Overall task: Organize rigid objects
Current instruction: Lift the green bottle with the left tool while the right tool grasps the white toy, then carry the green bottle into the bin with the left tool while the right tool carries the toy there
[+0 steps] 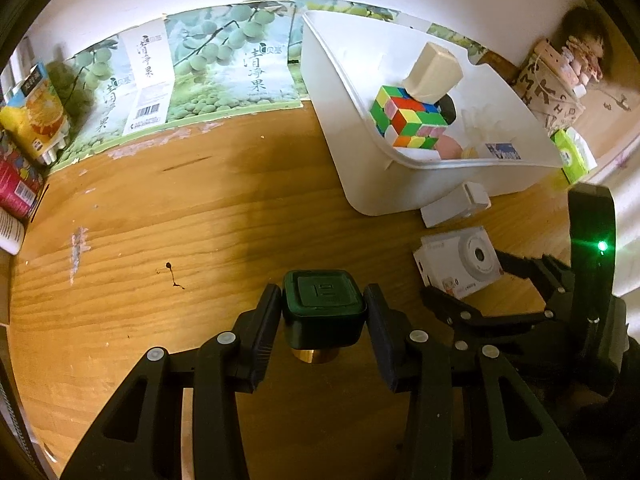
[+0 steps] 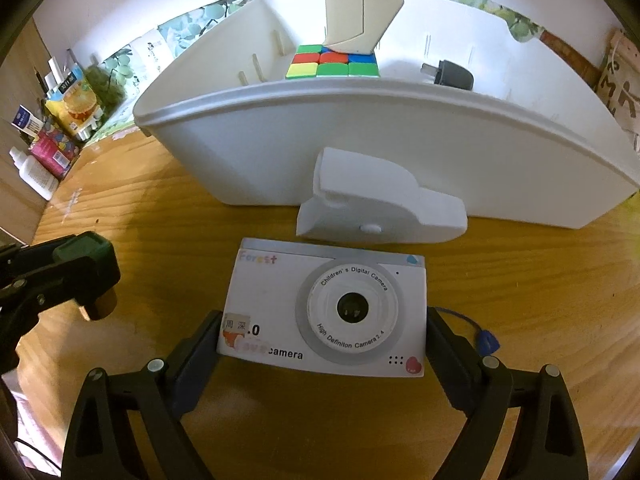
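Both wrist views look steeply down, close over the wooden table [image 1: 160, 220], facing its back edge, sharing the white bin [image 1: 360, 168] and toy camera [image 2: 324, 312].

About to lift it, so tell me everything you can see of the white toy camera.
The toy camera is a white plastic box lying flat on the wooden table, round lens facing up, with printed lettering and a red heart sticker. A blue strap trails to its right. The right gripper brackets its short ends; contact is unclear.
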Demonstrator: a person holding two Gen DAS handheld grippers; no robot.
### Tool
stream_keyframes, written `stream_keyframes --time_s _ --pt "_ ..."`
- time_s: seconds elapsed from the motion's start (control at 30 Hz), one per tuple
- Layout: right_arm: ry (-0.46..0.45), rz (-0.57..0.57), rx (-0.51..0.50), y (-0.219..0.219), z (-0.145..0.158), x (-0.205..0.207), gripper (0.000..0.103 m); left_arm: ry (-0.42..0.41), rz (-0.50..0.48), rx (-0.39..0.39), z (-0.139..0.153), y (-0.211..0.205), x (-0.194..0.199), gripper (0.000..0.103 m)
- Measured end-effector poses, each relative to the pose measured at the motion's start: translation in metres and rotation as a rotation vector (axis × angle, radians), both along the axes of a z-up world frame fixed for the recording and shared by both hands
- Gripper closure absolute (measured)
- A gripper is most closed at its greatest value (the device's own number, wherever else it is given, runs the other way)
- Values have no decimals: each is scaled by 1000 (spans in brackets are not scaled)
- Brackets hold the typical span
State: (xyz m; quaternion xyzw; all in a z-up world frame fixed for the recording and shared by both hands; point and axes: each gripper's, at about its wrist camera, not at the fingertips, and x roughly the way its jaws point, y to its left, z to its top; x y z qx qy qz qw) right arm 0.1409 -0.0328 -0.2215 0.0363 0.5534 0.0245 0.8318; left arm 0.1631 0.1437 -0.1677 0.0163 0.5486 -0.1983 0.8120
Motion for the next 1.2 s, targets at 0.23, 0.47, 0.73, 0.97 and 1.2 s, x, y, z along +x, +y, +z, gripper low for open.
stream_keyframes --time_s 0.23,0.47,0.73,0.97,1.2 --pt "4 45 5 -9 15 -12 9 -25 43 -32 15 -6 -1 57" --pt "-52 117 10 -13 40 -26 10 -74 72 -63 35 -20 1 57" --pt "-168 191 -17 -36 84 -39 10 -143 90 -82 59 -39 4 57" --pt "-255 230 -18 -57 116 -32 10 -206 105 -89 79 -53 10 57" --pt "-352 228 -31 -83 146 -16 10 -267 117 -99 97 -66 17 57"
